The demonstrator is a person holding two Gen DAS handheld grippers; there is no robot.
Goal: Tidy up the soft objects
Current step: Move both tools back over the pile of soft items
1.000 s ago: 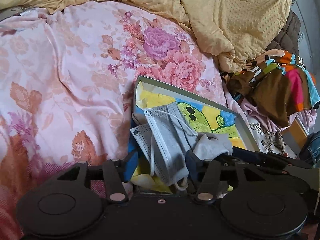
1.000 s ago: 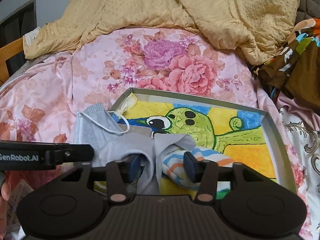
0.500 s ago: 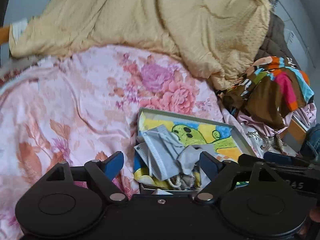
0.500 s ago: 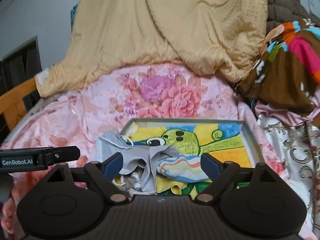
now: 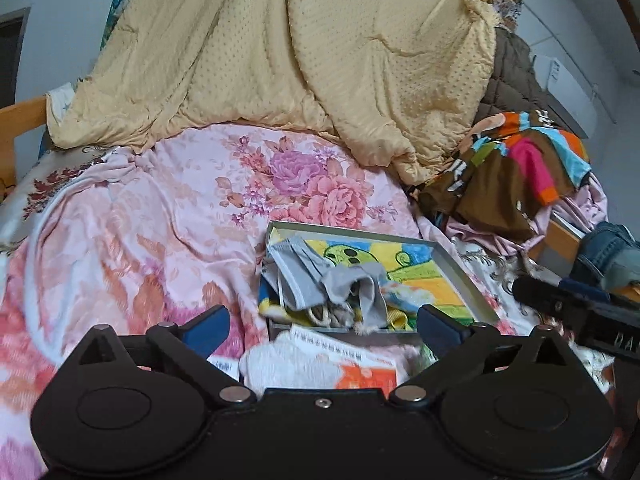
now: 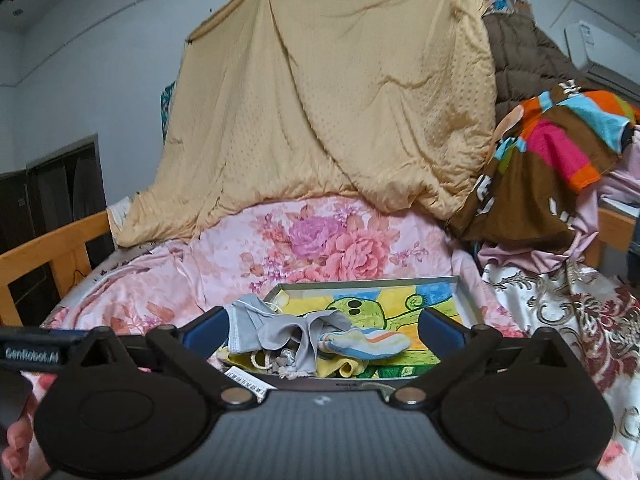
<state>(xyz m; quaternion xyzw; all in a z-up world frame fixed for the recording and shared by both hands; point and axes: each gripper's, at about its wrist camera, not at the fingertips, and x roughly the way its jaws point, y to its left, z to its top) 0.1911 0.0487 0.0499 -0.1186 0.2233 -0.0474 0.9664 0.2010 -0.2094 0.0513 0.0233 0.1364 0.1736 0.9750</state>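
Wooden bed rail (image 6: pixel 48 256) bounds the left edge; broad pink floral sheet (image 5: pixel 132 232) lies bare left of the tray (image 5: pixel 460 270). Tray sits mid-bed, holding a grey face mask (image 5: pixel 298 276), grey cloth (image 5: pixel 362 286) and striped sock (image 6: pixel 366 342), bunched toward its near-left corner. Yellow blanket (image 6: pixel 336 116) closes the far side; clothes pile (image 5: pixel 516 176) crowds the right. Left gripper (image 5: pixel 323 326) and right gripper (image 6: pixel 322 330) are both spread wide, empty, raised near the tray's front edge.
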